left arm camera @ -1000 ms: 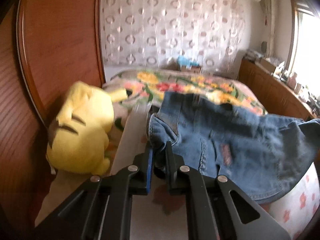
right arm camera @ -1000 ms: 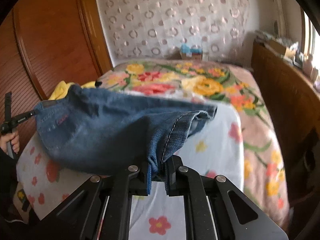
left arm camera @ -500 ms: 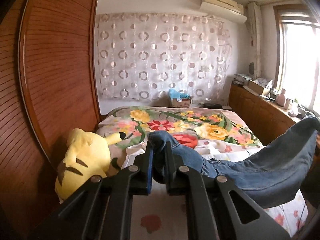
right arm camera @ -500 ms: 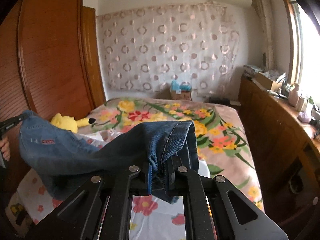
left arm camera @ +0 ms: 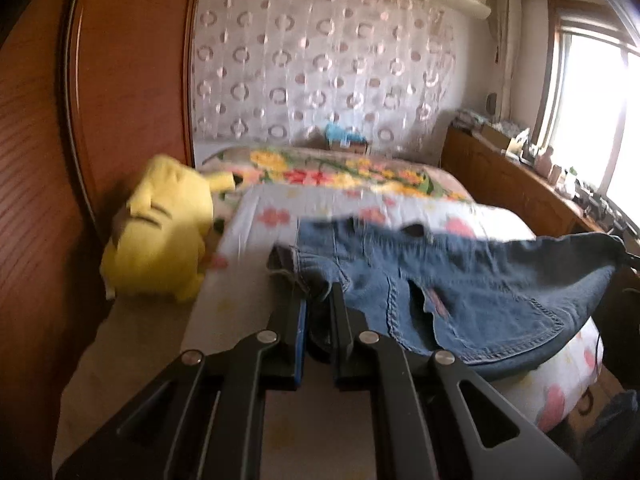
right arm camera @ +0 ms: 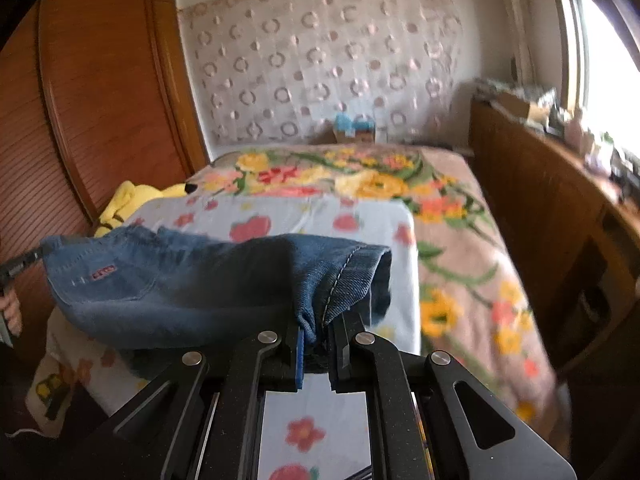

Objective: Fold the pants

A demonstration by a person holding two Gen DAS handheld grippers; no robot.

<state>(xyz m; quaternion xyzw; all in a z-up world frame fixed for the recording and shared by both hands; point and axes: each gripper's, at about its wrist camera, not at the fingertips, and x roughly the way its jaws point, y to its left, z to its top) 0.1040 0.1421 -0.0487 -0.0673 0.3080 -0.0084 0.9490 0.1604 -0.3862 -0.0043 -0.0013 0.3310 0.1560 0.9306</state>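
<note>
Blue denim pants [left arm camera: 460,300] hang stretched between my two grippers above the bed. My left gripper [left arm camera: 318,304] is shut on the waistband corner, with the back pocket and its small red tag facing the left wrist view. My right gripper [right arm camera: 314,332] is shut on the bunched hem end of the pants [right arm camera: 200,280]. The fabric sags in the middle, low over the white flowered sheet [right arm camera: 304,216]. The left gripper's tip [right arm camera: 20,268] shows at the far left of the right wrist view.
A yellow plush toy [left arm camera: 160,232] lies against the wooden headboard [left arm camera: 120,80] at the left. A floral blanket [right arm camera: 400,184] covers the far bed. A wooden cabinet [right arm camera: 540,184] with clutter runs along the right under the window. A curtain [left arm camera: 320,60] hangs behind.
Both grippers have come down from a raised position. The pants have dropped from held high to spread low over the sheet, still gripped at both ends.
</note>
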